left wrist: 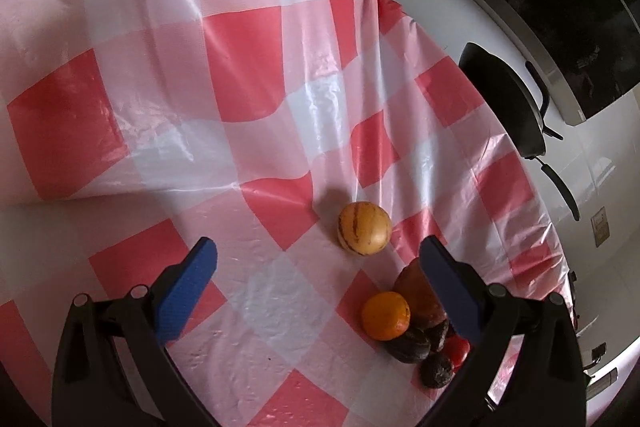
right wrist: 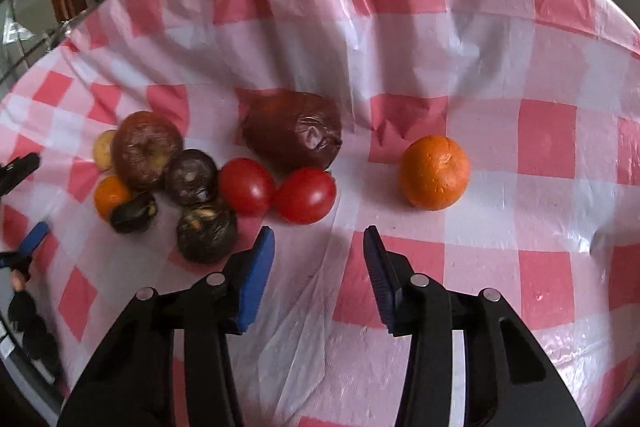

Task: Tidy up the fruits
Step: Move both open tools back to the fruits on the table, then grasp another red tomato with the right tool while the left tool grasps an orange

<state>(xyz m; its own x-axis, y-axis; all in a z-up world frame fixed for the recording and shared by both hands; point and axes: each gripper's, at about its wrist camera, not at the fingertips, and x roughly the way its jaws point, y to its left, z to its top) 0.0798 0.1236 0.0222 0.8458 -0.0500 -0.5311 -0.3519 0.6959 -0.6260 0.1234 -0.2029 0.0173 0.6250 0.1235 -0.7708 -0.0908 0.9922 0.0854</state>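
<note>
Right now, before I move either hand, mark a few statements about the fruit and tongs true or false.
1. The two red tomatoes touch each other. True.
2. The large orange sits inside the cluster of dark fruits. False: it lies apart, right of the tomatoes.
3. The right tongs grip a tomato. False: nothing is between them.
4. The left tongs are open and empty. True.

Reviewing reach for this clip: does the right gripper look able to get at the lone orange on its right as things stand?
Probably yes. The orange sits apart from the other fruit on bare tablecloth, ahead and right of the right gripper. Nothing lies between, but its jaws, holding nothing, look too narrow and would need opening.
</note>
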